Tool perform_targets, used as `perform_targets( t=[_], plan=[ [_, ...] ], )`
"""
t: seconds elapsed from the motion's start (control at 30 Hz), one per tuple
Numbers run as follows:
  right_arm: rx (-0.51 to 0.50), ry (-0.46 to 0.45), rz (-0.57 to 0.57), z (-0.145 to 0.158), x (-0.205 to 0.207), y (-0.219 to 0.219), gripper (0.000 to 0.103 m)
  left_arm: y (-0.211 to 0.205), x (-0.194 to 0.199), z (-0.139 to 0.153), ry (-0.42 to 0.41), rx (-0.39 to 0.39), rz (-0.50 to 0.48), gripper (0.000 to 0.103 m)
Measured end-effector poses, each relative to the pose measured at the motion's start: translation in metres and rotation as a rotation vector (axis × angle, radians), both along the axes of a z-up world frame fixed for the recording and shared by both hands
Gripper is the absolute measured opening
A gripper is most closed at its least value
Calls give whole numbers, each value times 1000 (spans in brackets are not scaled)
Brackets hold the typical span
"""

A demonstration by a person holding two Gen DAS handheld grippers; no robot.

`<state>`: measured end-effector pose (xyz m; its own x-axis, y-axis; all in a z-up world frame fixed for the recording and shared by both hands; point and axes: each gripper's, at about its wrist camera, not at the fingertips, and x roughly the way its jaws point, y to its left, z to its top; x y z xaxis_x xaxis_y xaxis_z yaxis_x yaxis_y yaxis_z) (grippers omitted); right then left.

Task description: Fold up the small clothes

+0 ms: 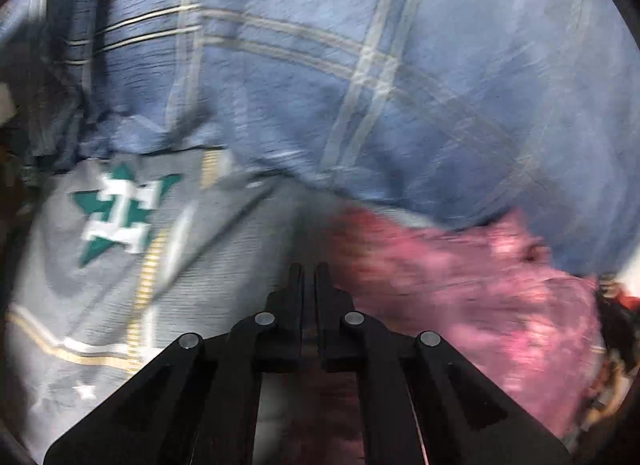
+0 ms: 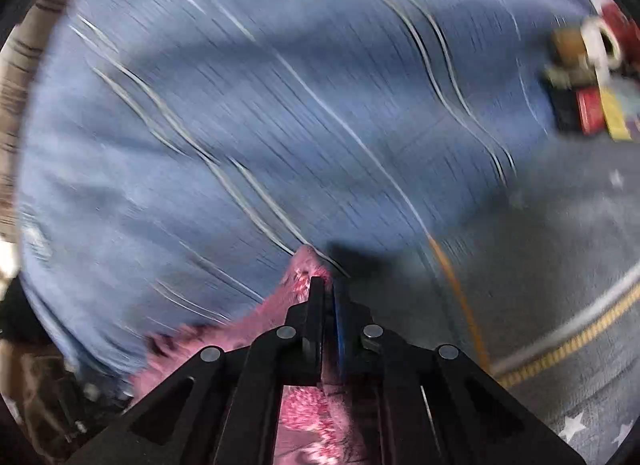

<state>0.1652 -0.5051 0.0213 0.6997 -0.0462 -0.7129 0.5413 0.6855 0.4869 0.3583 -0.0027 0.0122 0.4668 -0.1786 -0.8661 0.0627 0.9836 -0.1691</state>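
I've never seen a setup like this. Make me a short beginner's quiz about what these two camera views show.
1. True or false: the right tool is shut on a pink fuzzy cloth.
2. What emblem sits on the grey fabric in the left view? A) a red heart B) a green and white star C) a yellow sun
3. Fill in: the large fabric spread behind the pink cloth is ____ with pale stripes.

Key: 1 true; 2 B; 3 blue
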Motion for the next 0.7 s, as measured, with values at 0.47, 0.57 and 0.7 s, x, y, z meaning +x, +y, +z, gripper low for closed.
perform_targets(
  t=[0.47,0.57,0.7],
  plan=[
    [-47,64,304,-11,-30,107,8,-28,-92,0,-15,-14,-172,29],
    [1,-26,234,9,-68,105,14,-16,-103,11,-6,-30,-160,28],
    [-76,-32,115,24,-118,90,43,6,-134,28,-14,-70,-154,37]
  ],
)
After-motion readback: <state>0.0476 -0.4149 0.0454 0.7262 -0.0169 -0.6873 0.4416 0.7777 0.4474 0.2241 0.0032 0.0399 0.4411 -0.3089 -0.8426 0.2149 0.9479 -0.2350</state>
